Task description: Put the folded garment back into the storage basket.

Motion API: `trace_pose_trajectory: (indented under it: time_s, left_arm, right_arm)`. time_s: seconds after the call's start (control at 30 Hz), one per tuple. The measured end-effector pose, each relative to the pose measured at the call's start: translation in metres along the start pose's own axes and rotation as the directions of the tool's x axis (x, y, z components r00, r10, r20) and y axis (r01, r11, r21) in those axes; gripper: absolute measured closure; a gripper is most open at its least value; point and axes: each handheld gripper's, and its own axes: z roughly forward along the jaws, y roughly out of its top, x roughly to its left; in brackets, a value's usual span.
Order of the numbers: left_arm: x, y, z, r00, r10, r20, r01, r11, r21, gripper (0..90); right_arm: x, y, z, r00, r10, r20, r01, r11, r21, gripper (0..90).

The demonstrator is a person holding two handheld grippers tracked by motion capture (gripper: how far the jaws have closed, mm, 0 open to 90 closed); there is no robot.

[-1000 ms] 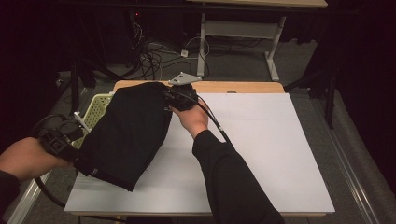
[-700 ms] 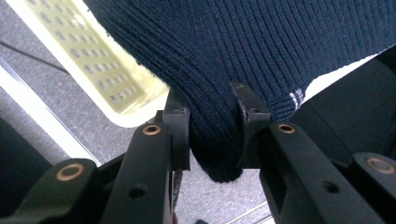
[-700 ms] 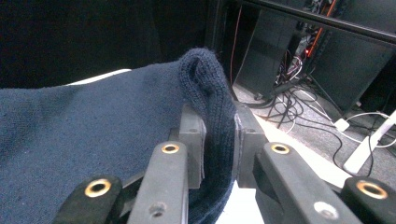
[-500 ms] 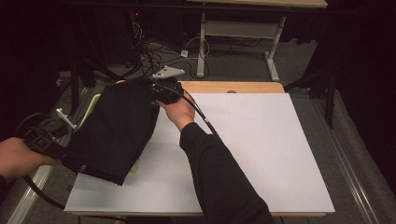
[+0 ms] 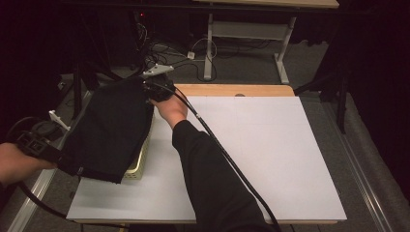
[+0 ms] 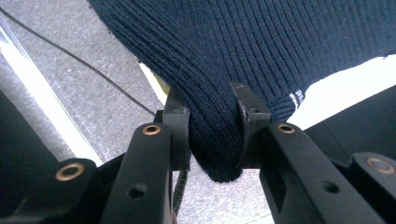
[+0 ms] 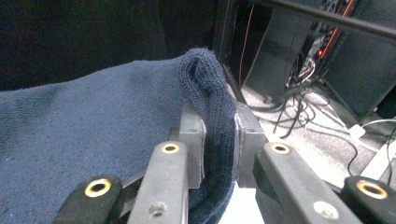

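Both tongs have carried the dark knit garment point(image 5: 109, 130) leftward, off the counter's point(image 5: 270, 159) middle and over the pale slatted basket point(image 5: 138, 166) at its left edge.
Left tongs point(image 6: 212, 135) and right tongs point(image 7: 219, 140) each pinch a bunched fold of soft ribbed wool; a thick, springy fold could slip free, or the hanging hem snag the basket's rim.

Person in a black long sleeve point(image 5: 208, 179); black grippers point(image 6: 212, 140) with brass-ringed screws (a black cable point(image 5: 227, 154) trails from each).
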Motion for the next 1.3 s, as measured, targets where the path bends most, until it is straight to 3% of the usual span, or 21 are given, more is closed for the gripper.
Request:
trace_pose_trajectory:
  time_s: [0.17, 0.4, 0.5, 0.67, 0.83, 1.13, 1.2, 1.23, 1.27, 1.3]
  left_arm:
    - [-0.001, 0.002, 0.012, 1.0000, -0.005, 0.003, 0.005, 0.9999, 0.014, 68.5]
    - [-0.002, 0.004, 0.017, 1.0000, -0.002, 0.009, 0.002, 0.9999, 0.013, 67.9]
    - [-0.002, 0.006, 0.011, 0.9997, -0.015, -0.021, 0.014, 0.9994, -0.031, 68.5]
    - [-0.001, 0.007, 0.010, 0.9998, -0.019, -0.001, 0.019, 0.9997, -0.016, 68.4]
    - [0.002, 0.005, 0.021, 0.9995, -0.021, 0.025, 0.021, 0.9998, -0.002, 66.0]
    - [0.004, 0.005, 0.023, 0.9992, -0.019, 0.035, 0.019, 0.9998, 0.000, 64.4]
    - [0.005, 0.005, 0.023, 0.9992, -0.027, 0.030, 0.027, 0.9996, -0.001, 59.6]
    - [0.005, 0.005, 0.023, 0.9992, -0.027, 0.030, 0.027, 0.9996, -0.001, 58.1]
    - [0.005, 0.005, 0.023, 0.9990, -0.033, 0.031, 0.033, 0.9995, -0.002, 57.6]
    - [0.005, 0.005, 0.023, 0.9990, -0.033, 0.031, 0.033, 0.9995, -0.002, 56.5]
  right_arm:
    - [-0.003, -0.015, 0.016, 0.9996, 0.029, -0.006, -0.029, 0.999, 0.043, 78.1]
    - [-0.006, -0.027, 0.028, 0.9995, 0.033, 0.005, -0.033, 0.997, 0.070, 77.9]
    - [-0.008, -0.025, 0.028, 0.9993, 0.035, 0.012, -0.036, 0.998, 0.057, 77.9]
    - [-0.010, -0.018, 0.029, 0.9993, 0.037, 0.004, -0.037, 0.998, 0.044, 77.7]
    - [-0.008, -0.032, 0.040, 0.9987, 0.049, 0.011, -0.050, 0.993, 0.111, 75.3]
    - [-0.008, -0.041, 0.041, 0.9983, 0.057, 0.012, -0.058, 0.989, 0.133, 73.2]
    - [-0.009, -0.043, 0.039, 0.9969, 0.077, 0.012, -0.078, 0.988, 0.132, 63.9]
    - [-0.009, -0.043, 0.039, 0.9969, 0.077, 0.012, -0.078, 0.988, 0.132, 63.9]
    - [-0.012, -0.042, 0.036, 0.9955, 0.095, -0.007, -0.093, 0.988, 0.122, 52.5]
    - [-0.012, -0.042, 0.036, 0.9955, 0.095, -0.007, -0.093, 0.988, 0.122, 52.5]
